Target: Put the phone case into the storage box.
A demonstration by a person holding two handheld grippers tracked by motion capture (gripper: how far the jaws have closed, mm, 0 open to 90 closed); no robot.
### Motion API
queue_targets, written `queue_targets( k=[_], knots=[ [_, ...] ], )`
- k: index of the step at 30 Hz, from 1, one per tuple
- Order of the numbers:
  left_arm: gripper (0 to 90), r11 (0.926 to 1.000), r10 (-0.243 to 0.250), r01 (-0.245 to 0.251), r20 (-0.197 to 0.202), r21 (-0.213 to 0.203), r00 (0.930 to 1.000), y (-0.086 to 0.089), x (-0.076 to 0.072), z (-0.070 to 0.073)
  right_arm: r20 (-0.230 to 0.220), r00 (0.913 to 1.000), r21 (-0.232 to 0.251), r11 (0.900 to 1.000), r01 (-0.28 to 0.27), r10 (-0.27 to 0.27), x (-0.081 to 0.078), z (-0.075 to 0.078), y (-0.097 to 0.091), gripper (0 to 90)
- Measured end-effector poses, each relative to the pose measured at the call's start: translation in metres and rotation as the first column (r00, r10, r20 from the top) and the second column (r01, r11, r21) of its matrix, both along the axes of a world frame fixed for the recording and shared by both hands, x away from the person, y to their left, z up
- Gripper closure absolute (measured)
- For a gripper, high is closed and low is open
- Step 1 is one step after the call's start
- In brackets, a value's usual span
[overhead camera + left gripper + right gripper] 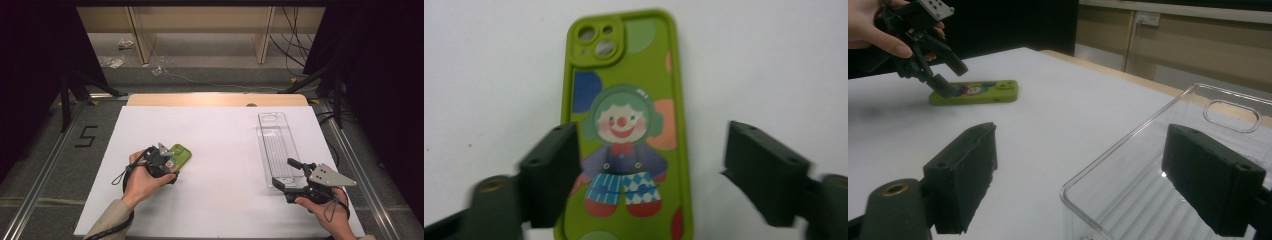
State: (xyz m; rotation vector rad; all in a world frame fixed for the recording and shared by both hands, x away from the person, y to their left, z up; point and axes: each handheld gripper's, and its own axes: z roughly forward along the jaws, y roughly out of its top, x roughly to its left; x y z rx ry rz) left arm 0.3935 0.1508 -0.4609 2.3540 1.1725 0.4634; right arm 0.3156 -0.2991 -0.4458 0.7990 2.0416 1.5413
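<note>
My left tongs (pixel 644 175) stood wide open over the green phone case (pixel 624 125), its jaws clear of both long edges and gripping nothing. The case lay flat on the white table (pixel 220 150), clown picture up, with its camera cut-outs at the far end from my left tongs and its near end running under and between the jaws. In the right tongs' view the tips of my left tongs (pixel 943 75) hung just at the case's (pixel 975 93) top face; I could not tell whether one tip touched it.

My right tongs (pixel 1078 185) were open too and empty. They sat at the near end of the clear plastic tray (pixel 1148 150), one jaw outside its wall and the other over its inside. The tray had nothing in it.

I judged the work barely begun: the case lay loose on the table, well apart from the tray. Gripping, carrying across and setting it in the tray all seemed left to do
</note>
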Motion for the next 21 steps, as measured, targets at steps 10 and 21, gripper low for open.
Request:
queue_targets(
  k=[10,21],
  knots=[
    [0.0,0.9991,-0.007,0.011,-0.090,0.042,0.9959,-0.003,0.027,-0.007,0.001,1.0000,0.001,1.0000,-0.001,0.001,0.000,0.000,0.000,15.6],
    [0.0,0.9964,-0.026,0.038,-0.150,0.076,0.9883,-0.001,0.040,-0.010,0.003,1.0000,-0.001,1.0000,-0.003,0.003,0.000,0.000,0.000,15.6]
  ],
)
